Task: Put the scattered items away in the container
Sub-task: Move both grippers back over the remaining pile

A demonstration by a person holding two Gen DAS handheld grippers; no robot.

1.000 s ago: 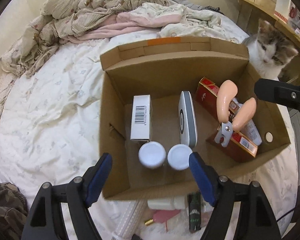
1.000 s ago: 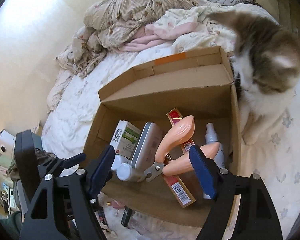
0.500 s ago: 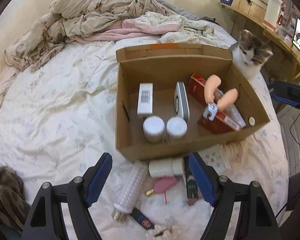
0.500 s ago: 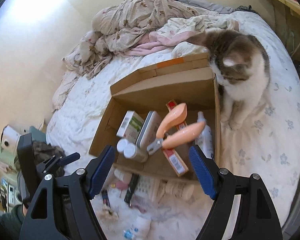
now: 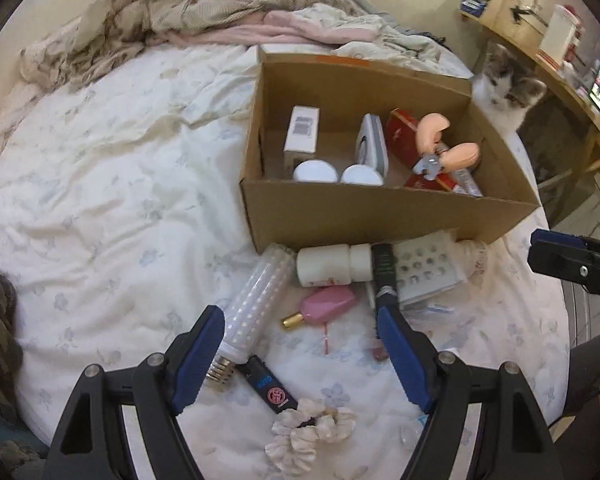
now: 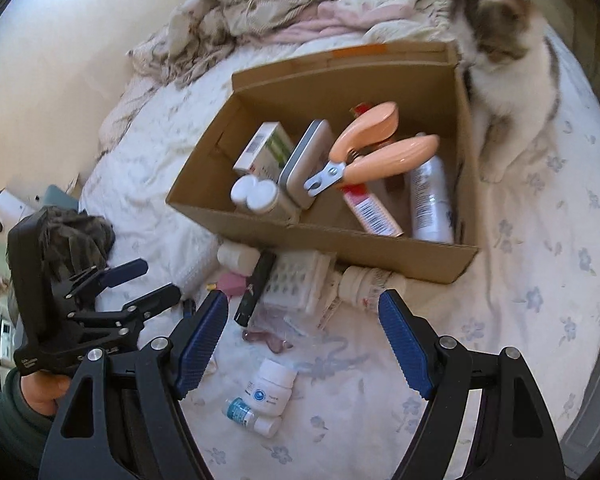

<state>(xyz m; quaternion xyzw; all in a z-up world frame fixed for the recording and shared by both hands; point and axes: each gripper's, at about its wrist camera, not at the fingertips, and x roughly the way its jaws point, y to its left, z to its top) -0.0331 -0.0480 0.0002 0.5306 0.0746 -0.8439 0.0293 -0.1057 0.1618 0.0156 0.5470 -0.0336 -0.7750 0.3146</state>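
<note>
Both claws are hanging wide open and holding nothing: the left claw (image 5: 300, 344) over a pink bottle (image 5: 327, 307) and bulb (image 5: 256, 296), the right claw (image 6: 302, 334) over pill bottles (image 6: 270, 388), the bed (image 5: 100, 184) bearing the cardboard box (image 5: 340, 216) just beyond.

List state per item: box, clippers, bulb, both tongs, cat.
cardboard box: open, part filled
nail clippers: in box, handles sprung apart
LED bulb: lying on bed, outside box
white bottle: on its side, capped, outside box
left tongs: open, empty
right tongs: open, empty
cat: sitting beside box
</note>
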